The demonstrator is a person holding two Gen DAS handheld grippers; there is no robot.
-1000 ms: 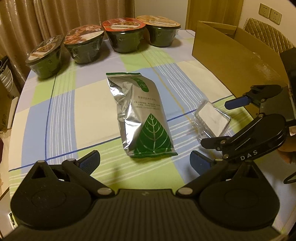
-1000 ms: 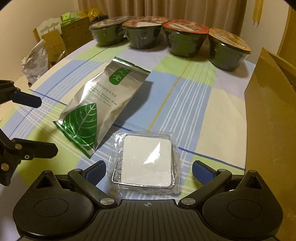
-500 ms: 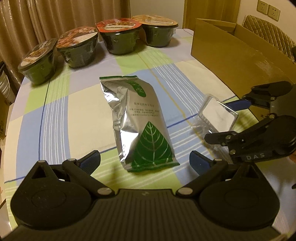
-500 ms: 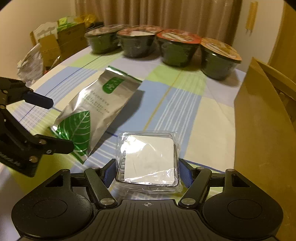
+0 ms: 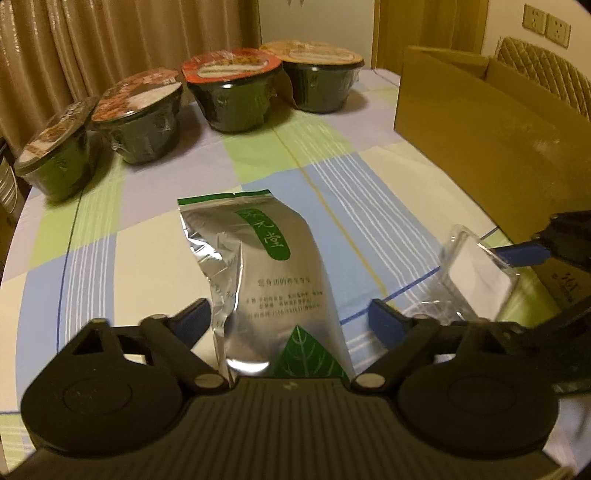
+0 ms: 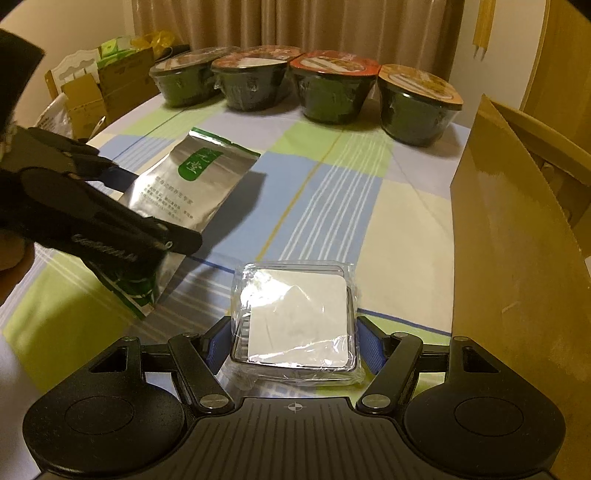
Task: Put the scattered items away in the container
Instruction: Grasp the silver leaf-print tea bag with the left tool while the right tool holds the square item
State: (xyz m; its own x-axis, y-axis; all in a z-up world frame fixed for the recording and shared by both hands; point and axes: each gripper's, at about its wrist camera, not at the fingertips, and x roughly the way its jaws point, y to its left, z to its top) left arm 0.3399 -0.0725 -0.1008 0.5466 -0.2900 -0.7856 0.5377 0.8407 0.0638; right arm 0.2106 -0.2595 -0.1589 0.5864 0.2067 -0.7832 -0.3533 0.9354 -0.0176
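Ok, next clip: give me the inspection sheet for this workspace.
Surface: checked cloth on a table.
Job's things: foil pouch lying flat; clear tray; cardboard box at right.
Clutter: four noodle bowls in a row at the back.
Grippers: left gripper astride the pouch, jaws just closing, the right one still clear of it; right gripper shut on the tray.
Cables: nothing seen.
Surroundings: curtains, wall sockets.

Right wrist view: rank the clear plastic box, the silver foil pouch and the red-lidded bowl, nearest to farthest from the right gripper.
1. Clear plastic box, between the right gripper pads.
2. Silver foil pouch, ahead left.
3. Red-lidded bowl, far back, centre.
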